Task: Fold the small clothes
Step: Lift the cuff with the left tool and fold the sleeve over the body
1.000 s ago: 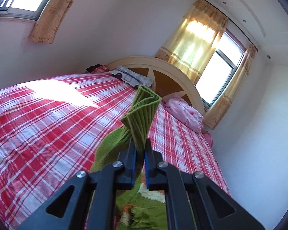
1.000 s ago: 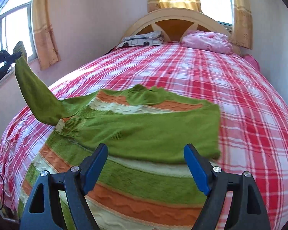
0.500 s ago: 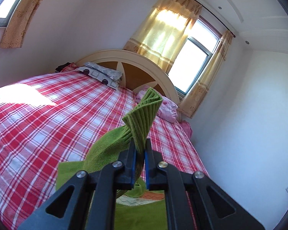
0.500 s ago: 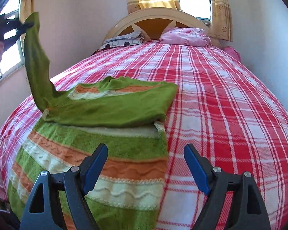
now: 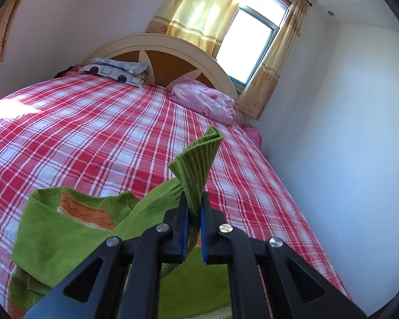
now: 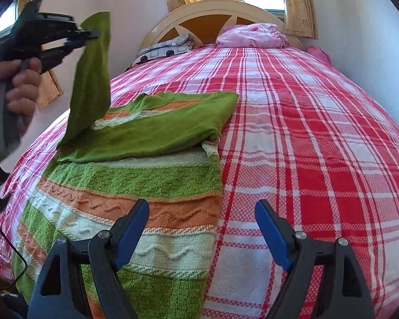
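A green knitted sweater with orange and white stripes lies flat on the red plaid bed. One sleeve is folded across its chest. My left gripper is shut on the ribbed cuff of the other sleeve, held up above the sweater's left side. In the right wrist view that left gripper is at the upper left, held by a hand. My right gripper is open, empty, just above the sweater's lower right edge.
A curved wooden headboard stands at the far end with a patterned pillow and a pink bundle. Curtained windows are behind it. A white wall runs along the bed's right side.
My left gripper has carried the sleeve cuff from the left inward over the sweater. My right gripper has shifted right and lower, toward the sweater's right edge.
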`<state>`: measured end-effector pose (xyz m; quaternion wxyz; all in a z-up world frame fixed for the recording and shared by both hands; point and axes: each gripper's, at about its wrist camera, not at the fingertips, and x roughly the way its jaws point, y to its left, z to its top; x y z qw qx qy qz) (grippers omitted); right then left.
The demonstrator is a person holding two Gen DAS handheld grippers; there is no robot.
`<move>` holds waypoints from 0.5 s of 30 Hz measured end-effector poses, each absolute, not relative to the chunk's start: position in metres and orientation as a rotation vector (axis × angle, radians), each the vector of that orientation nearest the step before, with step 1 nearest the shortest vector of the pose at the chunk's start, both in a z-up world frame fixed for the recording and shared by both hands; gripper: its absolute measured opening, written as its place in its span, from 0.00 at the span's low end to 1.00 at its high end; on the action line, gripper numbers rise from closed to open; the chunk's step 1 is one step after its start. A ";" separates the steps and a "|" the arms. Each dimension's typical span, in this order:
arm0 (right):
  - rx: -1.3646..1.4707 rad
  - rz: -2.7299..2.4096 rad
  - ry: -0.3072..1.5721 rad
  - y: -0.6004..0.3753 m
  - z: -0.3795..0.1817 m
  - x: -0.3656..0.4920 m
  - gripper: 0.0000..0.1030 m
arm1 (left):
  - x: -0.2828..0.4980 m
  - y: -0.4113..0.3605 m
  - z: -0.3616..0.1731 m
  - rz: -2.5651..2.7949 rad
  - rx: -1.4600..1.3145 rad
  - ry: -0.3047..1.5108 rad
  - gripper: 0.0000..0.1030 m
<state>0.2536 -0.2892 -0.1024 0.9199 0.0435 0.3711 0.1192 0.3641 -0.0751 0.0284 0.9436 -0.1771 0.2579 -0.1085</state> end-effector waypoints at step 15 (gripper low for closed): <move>0.103 0.242 0.808 -0.289 -0.115 0.260 0.82 | 0.373 -0.168 -0.044 -0.279 -0.060 0.706 0.09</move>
